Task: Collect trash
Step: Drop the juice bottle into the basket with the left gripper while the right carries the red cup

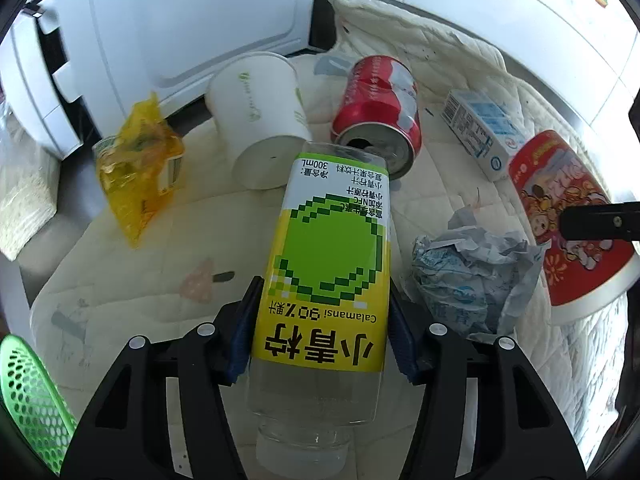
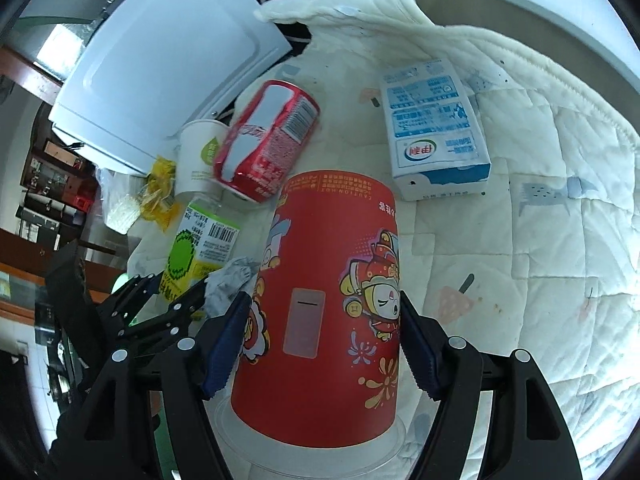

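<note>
My left gripper [image 1: 322, 320] is shut on a clear plastic bottle with a yellow-green label [image 1: 328, 264], cap end toward the camera. It also shows in the right wrist view [image 2: 196, 252]. My right gripper [image 2: 324, 340] is shut on a red paper cup with cartoon prints [image 2: 328, 308], its lid end toward the camera; the cup also shows in the left wrist view [image 1: 568, 220]. Around them on the quilted cloth [image 1: 120, 280] lie a red soda can [image 1: 380, 108], a white paper cup [image 1: 260, 120], a blue-white milk carton [image 1: 484, 128], crumpled paper [image 1: 472, 272] and a yellow wrapper [image 1: 140, 168].
A green perforated basket [image 1: 28, 392] sits at the lower left of the left wrist view. A white appliance [image 1: 180, 20] stands behind the trash. The quilted cloth [image 2: 540, 240] stretches to the right, with a wall behind it.
</note>
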`<state>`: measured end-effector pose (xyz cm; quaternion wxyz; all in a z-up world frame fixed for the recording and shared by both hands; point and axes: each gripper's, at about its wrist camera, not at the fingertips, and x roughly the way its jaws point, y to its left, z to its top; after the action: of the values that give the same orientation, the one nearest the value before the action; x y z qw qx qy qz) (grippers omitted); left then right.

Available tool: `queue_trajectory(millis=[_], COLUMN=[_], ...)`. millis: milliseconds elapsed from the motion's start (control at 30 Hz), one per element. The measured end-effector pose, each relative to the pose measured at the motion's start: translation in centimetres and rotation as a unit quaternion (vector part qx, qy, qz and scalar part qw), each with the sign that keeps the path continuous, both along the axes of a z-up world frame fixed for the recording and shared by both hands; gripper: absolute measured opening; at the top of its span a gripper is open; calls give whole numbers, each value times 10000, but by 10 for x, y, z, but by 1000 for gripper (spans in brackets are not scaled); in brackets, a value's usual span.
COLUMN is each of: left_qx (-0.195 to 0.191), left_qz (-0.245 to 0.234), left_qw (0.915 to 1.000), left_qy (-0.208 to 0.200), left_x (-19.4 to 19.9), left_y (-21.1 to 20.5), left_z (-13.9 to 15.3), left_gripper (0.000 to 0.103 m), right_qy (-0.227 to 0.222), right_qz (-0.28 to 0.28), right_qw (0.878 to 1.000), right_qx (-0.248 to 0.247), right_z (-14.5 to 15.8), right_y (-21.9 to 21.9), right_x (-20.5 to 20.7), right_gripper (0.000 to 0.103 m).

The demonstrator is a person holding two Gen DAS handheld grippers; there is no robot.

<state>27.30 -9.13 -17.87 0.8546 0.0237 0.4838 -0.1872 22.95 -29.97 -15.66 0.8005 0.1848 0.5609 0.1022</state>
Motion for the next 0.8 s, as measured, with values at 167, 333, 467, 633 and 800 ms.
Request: queue_trajectory(millis=[167,333,467,633,800], left_qx=[-262,-521,-746,-808,-668], left_qz=[203,469,931,1570,2287], left_qw=[9994,9972,9916,9817,9669], left_qy=[-84,-274,-496,-714,-912], left_x=[-16,-43,-71,-99,-133], left_y=[20,54,105,169,245], left_z=[14,36,58,75,87], left_gripper=[56,56,55,55,55], right_qy=[-179,-405,-526,-593,-572], right_qz=[103,394,757,1314,1894], right_qw=[9998,9984,9956,9892,9796], right_qx=[22,89,150,255,342], right_z=[16,37,50,57,59], right_y=[4,22,53,110,175], right_x=[-9,-20,-27,-30,-28], right_gripper=[68,68,68,68,68])
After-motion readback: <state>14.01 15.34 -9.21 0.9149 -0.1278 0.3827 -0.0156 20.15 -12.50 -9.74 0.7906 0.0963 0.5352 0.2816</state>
